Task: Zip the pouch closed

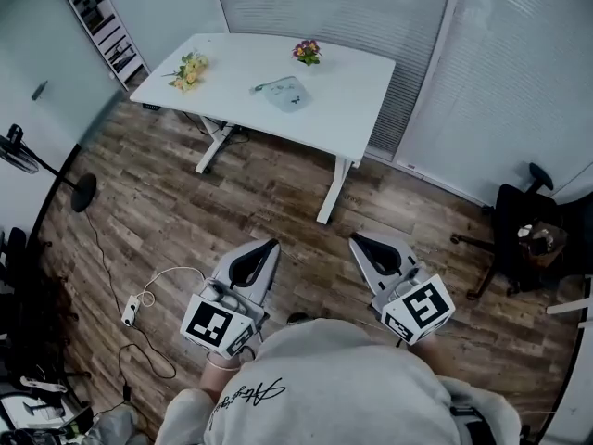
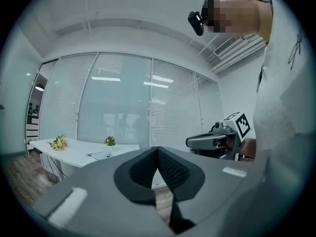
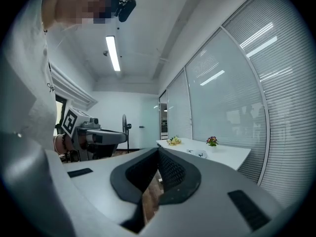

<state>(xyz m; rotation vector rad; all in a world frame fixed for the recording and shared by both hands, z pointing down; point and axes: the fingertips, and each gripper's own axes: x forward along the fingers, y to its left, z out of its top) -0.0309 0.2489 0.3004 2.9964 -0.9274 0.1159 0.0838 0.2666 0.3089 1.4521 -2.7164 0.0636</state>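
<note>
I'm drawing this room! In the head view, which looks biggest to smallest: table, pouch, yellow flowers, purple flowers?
1. The table, by far.
2. The pouch and yellow flowers, too alike to rank.
3. The purple flowers look smallest.

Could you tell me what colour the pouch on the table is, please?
Pale blue-grey; the pouch shows best in the head view.

Our head view looks steeply down from above; both gripper views face level toward the same far white table [image 1: 352, 72].
</note>
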